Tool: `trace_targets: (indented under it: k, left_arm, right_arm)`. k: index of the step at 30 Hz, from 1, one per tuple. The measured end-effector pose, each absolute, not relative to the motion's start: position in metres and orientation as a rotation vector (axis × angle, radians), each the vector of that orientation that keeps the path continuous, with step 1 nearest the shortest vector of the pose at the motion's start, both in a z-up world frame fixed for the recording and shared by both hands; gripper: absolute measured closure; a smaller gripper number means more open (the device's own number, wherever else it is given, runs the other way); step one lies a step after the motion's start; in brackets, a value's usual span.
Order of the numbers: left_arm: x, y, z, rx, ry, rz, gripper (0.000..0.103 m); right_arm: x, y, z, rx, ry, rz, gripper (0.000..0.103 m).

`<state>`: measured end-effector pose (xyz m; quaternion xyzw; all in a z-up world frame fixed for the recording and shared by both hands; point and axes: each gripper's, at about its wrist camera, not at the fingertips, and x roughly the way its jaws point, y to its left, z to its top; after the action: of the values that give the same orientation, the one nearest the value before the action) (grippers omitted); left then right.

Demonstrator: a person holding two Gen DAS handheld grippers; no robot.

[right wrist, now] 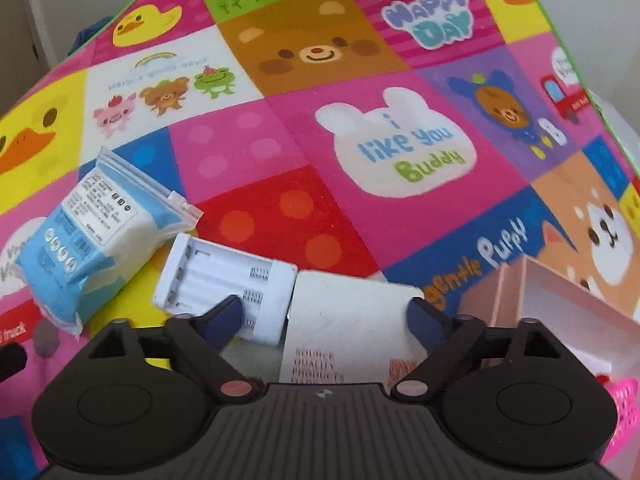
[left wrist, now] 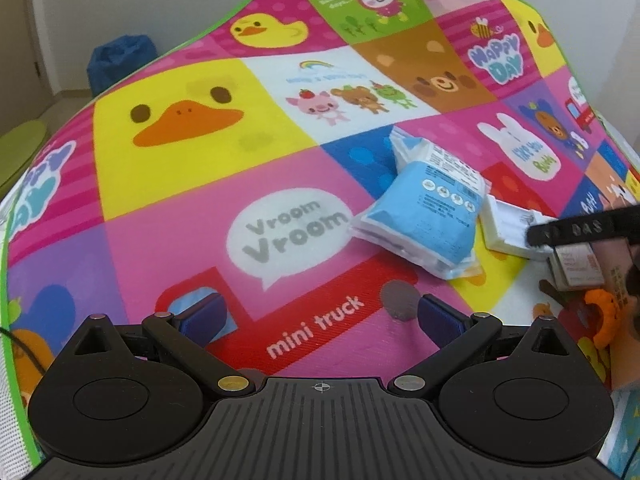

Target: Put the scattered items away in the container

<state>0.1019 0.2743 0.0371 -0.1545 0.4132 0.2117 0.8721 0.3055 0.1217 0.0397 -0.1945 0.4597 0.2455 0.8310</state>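
Observation:
A blue and white pouch (left wrist: 424, 216) lies on the colourful play mat, also in the right wrist view (right wrist: 88, 236). A white battery holder (right wrist: 228, 284) lies right of it, also in the left wrist view (left wrist: 506, 228). A white card box (right wrist: 352, 328) with red print sits between the open fingers of my right gripper (right wrist: 326, 316); whether the pads touch it I cannot tell. A pink open box (right wrist: 560, 320) stands at the right. My left gripper (left wrist: 320, 316) is open and empty above the mat, left of the pouch. The right gripper (left wrist: 580, 236) shows at the left wrist view's right edge.
The play mat (left wrist: 200, 240) covers the floor with a green border. A blue bag (left wrist: 120, 60) sits beyond its far left edge by the wall. A pink mesh item (right wrist: 620, 408) lies at the right edge, next to the pink box.

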Motion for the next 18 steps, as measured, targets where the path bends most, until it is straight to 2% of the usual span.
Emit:
trace_targets:
  k: [5,10,13,14,15,18]
  left_arm:
    - [0.105,0.273,0.034,-0.33,0.871,0.426,0.0]
    - [0.106,0.272,0.032,-0.325,0.876,0.416,0.0]
    - [0.105,0.273,0.033,-0.331,0.873,0.42,0.0]
    - [0.105,0.274,0.033,-0.333,0.87,0.424,0.0]
    - [0.104,0.276,0.034,-0.335,0.867,0.429,0.0]
    - [0.102,0.281,0.037,-0.343,0.856,0.452,0.0]
  right_arm:
    - [0.321,0.128,0.037,-0.431,1.006,0.544,0.001]
    - [0.325,0.131,0.037,-0.425,1.027,0.546,0.003]
    - [0.317,0.124,0.042,-0.417,1.024,0.554,0.015]
    - [0.315,0.123,0.044,-0.402,1.041,0.575,0.033]
    - [0.313,0.12,0.046,-0.355,1.073,0.591,0.036]
    - [0.298,0.121,0.051,-0.312,1.109,0.636,0.037]
